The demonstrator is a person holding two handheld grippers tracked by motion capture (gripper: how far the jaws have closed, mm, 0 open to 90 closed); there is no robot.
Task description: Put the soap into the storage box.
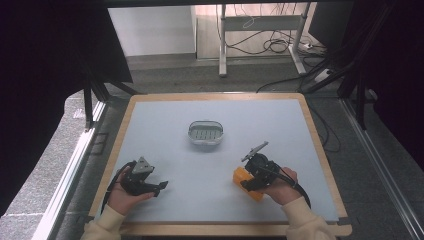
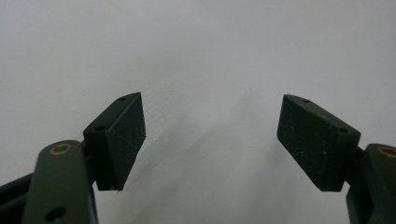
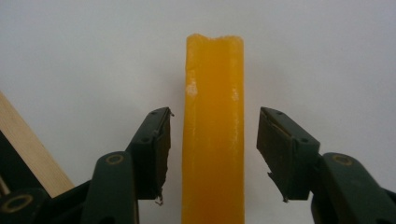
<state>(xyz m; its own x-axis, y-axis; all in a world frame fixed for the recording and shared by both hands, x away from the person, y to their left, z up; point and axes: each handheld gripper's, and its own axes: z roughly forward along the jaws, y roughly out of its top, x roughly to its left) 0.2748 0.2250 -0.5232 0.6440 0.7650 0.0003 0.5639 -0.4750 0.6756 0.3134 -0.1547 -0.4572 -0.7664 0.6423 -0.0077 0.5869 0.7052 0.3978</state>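
A grey-blue table (image 1: 210,165) with a light wooden rim takes up the middle of the high view. Near its centre sits a small oval white basket (image 1: 205,132) with a slotted floor, standing upright and well apart from the table's edges. Beyond the far edge, a grey carpeted floor (image 1: 200,77) runs toward a white wall panel (image 1: 150,30). A metal desk frame (image 1: 260,35) stands there on two legs, with black cables (image 1: 272,46) looped on the floor beneath it and trailing toward the table's right side. Dark curtains (image 1: 45,75) hang at both sides, and aluminium rails (image 1: 70,170) run along the floor left and right of the table.
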